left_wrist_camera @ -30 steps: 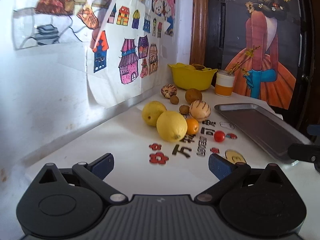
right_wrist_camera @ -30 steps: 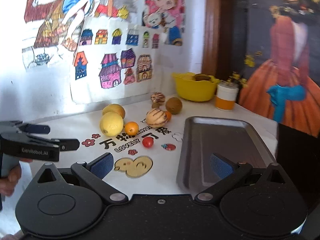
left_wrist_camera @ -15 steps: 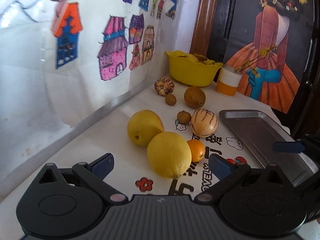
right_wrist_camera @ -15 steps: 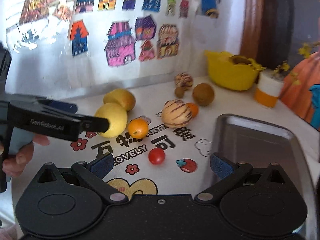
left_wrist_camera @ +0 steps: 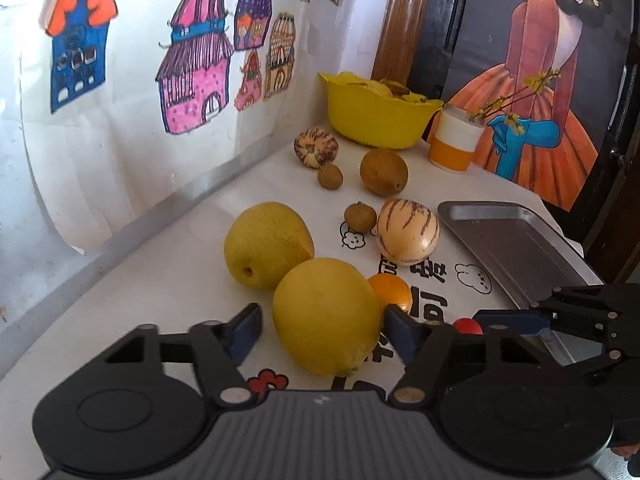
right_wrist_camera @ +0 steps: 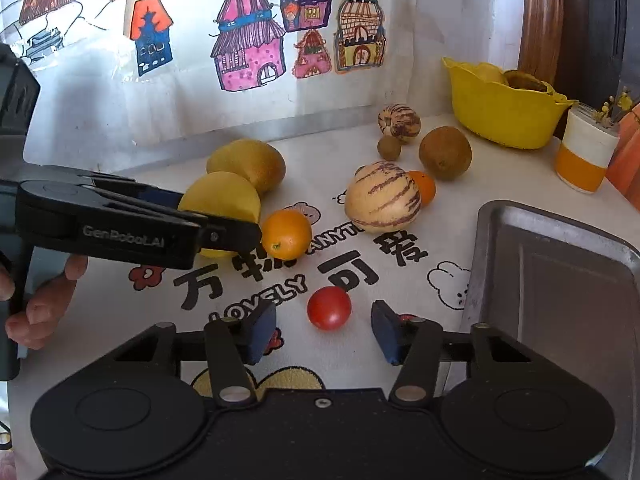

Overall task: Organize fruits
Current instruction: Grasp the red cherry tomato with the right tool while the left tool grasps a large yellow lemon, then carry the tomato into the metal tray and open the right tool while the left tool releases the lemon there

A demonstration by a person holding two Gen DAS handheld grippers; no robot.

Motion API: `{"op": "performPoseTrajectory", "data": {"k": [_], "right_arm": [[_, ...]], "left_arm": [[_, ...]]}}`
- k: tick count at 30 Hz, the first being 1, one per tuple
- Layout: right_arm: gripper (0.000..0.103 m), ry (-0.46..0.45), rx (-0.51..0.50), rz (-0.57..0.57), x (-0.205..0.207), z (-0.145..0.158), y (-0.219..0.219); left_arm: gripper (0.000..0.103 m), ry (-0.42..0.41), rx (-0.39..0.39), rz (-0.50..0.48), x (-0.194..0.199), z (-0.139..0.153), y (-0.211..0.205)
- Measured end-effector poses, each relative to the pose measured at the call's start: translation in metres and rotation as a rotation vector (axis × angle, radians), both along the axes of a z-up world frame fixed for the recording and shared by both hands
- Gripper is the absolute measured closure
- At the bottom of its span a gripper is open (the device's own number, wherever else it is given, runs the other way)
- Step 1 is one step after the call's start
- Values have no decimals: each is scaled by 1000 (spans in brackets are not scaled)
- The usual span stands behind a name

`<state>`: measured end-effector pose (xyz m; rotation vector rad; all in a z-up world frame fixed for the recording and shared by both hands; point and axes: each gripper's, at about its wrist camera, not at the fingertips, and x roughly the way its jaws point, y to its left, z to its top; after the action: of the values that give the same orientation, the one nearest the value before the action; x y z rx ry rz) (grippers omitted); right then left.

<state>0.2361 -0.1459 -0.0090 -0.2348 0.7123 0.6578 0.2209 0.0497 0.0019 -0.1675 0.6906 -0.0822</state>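
White printed tablecloth [right_wrist_camera: 120, 320] bearing scattered fruit: left gripper [left_wrist_camera: 322, 326], unclenched, straddles the large round yellow lemon [left_wrist_camera: 326, 316] dead ahead, while right gripper [right_wrist_camera: 324, 330], likewise spread, faces the small red cherry tomato [right_wrist_camera: 329, 307] beside the grey metal tray [right_wrist_camera: 560, 280].

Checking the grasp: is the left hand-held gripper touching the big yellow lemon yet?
Apart. In the left wrist view the left hand-held gripper straddles the lemon, and white table shows between each blue pad and the fruit.
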Motion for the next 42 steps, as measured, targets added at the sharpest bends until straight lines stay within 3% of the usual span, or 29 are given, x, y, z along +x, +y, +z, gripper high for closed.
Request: {"op": "performPoseTrajectory", "data": {"k": [7, 13, 19, 27, 34, 42], "right_arm": [[79, -13, 3, 3, -2, 0, 1], [80, -19, 40, -18, -7, 3, -10], [79, -76, 104, -65, -16, 28, -44], [79, -127, 120, -169, 22, 57, -102], [79, -77, 94, -295, 78, 38, -155], [79, -24, 81, -314, 88, 14, -181]], "left_arm": [[43, 14, -31, 7, 0, 1, 1], [43, 35, -19, 6, -11, 6, -7], [43, 5, -10, -14, -14, 24, -27], [43, -48, -49, -57, 30, 42, -76], [43, -47, -95, -132, 80, 41, -122], [43, 2, -72, -180, 114, 19, -155]]}}
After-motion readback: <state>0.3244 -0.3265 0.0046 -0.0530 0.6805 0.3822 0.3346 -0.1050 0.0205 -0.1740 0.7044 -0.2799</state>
